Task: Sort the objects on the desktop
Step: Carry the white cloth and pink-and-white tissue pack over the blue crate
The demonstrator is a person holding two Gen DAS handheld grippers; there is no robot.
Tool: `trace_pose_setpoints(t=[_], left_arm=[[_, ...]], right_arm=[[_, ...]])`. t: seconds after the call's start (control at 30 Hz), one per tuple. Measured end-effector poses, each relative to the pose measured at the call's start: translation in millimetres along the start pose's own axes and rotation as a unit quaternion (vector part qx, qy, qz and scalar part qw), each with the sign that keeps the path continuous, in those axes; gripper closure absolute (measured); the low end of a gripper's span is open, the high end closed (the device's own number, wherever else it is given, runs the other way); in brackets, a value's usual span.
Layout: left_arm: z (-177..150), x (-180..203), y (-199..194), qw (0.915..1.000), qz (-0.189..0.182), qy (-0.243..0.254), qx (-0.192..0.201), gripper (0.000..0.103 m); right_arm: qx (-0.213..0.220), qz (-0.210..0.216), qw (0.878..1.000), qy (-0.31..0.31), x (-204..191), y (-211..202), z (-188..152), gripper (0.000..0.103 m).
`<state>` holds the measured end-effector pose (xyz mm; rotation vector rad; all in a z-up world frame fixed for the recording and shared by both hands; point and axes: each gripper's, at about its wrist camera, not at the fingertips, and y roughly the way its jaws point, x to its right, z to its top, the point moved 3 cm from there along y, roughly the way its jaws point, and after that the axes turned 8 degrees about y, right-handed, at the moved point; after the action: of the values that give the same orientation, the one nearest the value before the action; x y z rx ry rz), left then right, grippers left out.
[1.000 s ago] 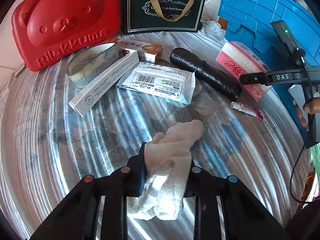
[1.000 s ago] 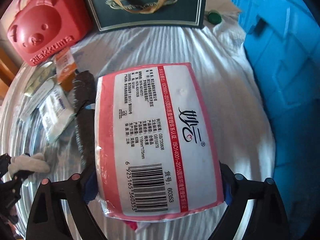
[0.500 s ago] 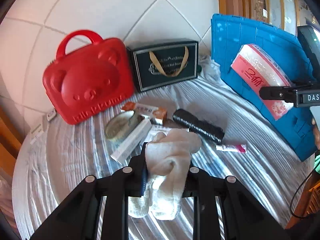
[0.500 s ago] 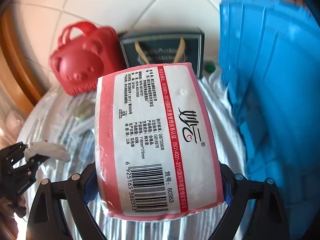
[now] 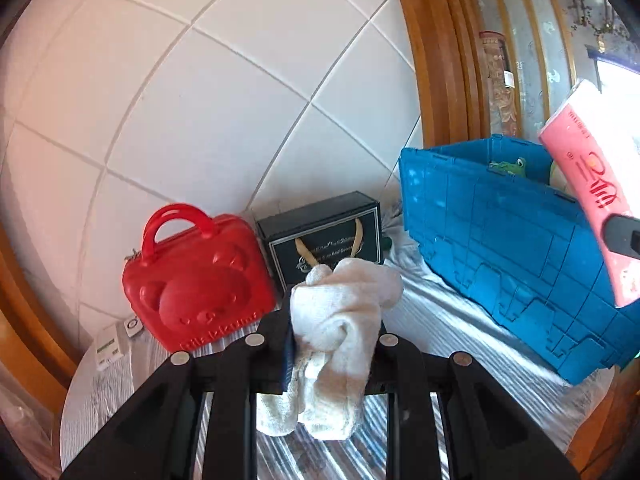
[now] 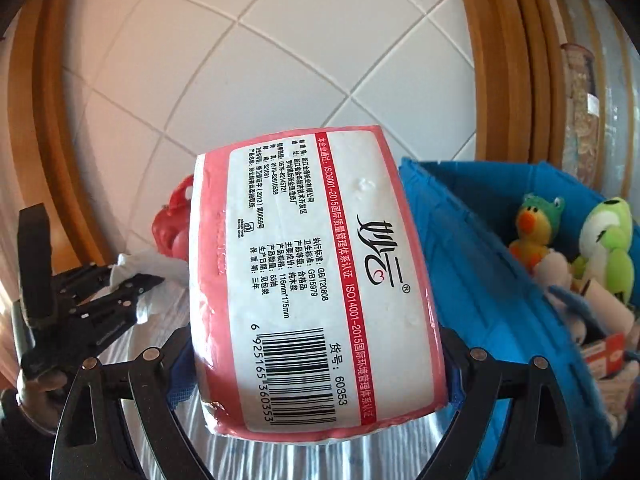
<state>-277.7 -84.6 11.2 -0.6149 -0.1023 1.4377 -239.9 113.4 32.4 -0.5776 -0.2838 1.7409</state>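
My left gripper [image 5: 334, 344] is shut on a crumpled white cloth [image 5: 340, 312], held up in the air above the striped table. The pink-and-white tissue pack [image 6: 312, 280] fills the middle of the right wrist view, with my right gripper [image 6: 316, 364] shut on its two sides. That pack [image 5: 588, 200] also shows at the right edge of the left wrist view, level with the rim of the blue crate [image 5: 504, 240]. The left gripper [image 6: 132, 288] with the cloth [image 6: 160, 268] appears at the left of the right wrist view.
A red bear-shaped case [image 5: 196, 280] and a dark gift box [image 5: 324, 240] stand against the white tiled wall. The blue crate [image 6: 480, 280] at the right holds plush toys [image 6: 608, 240] and small boxes. A wooden frame [image 5: 432, 60] rises behind it.
Both grippers have risen with their loads. The small items on the table have dropped out of view, and the crate's inside with plush toys has come into view.
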Motion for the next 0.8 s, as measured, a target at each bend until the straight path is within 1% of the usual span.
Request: trace_pose_setpoints(t=[0.1, 0.2, 0.3, 0.4, 0.47, 0.63, 0.73, 0.8], left_arm=[[28.5, 20.5, -6.9, 0.9992, -0.013, 0.024, 0.03, 0.082], [58.2, 44.1, -11.6, 0.9974, -0.032, 0.036, 0.054, 0.082], [89.1, 71.2, -17.0, 0.9949, -0.047, 0.048, 0.075, 0.082], [115.2, 103.4, -24.2, 0.9918, -0.06, 0.062, 0.093, 0.082], [133.6, 122.0, -27.5, 0.9897, -0.072, 0.062, 0.107, 0.082], [177.1, 170.9, -31.4, 0.9845, -0.093, 0.065, 0.133, 0.082], [196.1, 197.7, -29.8, 0.9827, -0.099, 0.069, 0.141, 0.082], [205.0, 213.8, -26.5, 0.9823, -0.103, 0.069, 0.141, 0.082]], right_arm=[[0.037, -0.019, 0.999, 0.008, 6.9, -37.2, 13.1, 0.01], [0.073, -0.043, 0.996, 0.019, 24.4, -74.8, 26.9, 0.01], [0.107, -0.075, 0.991, 0.027, 46.2, -107.2, 39.9, 0.01], [0.14, -0.103, 0.984, 0.037, 67.4, -131.2, 51.7, 0.01], [0.156, -0.118, 0.98, 0.043, 85.2, -144.4, 60.7, 0.01], [0.165, -0.137, 0.975, 0.056, 128.0, -163.3, 80.9, 0.01], [0.166, -0.146, 0.974, 0.057, 156.9, -165.1, 88.7, 0.01], [0.162, -0.141, 0.974, 0.066, 178.9, -163.6, 91.4, 0.01]])
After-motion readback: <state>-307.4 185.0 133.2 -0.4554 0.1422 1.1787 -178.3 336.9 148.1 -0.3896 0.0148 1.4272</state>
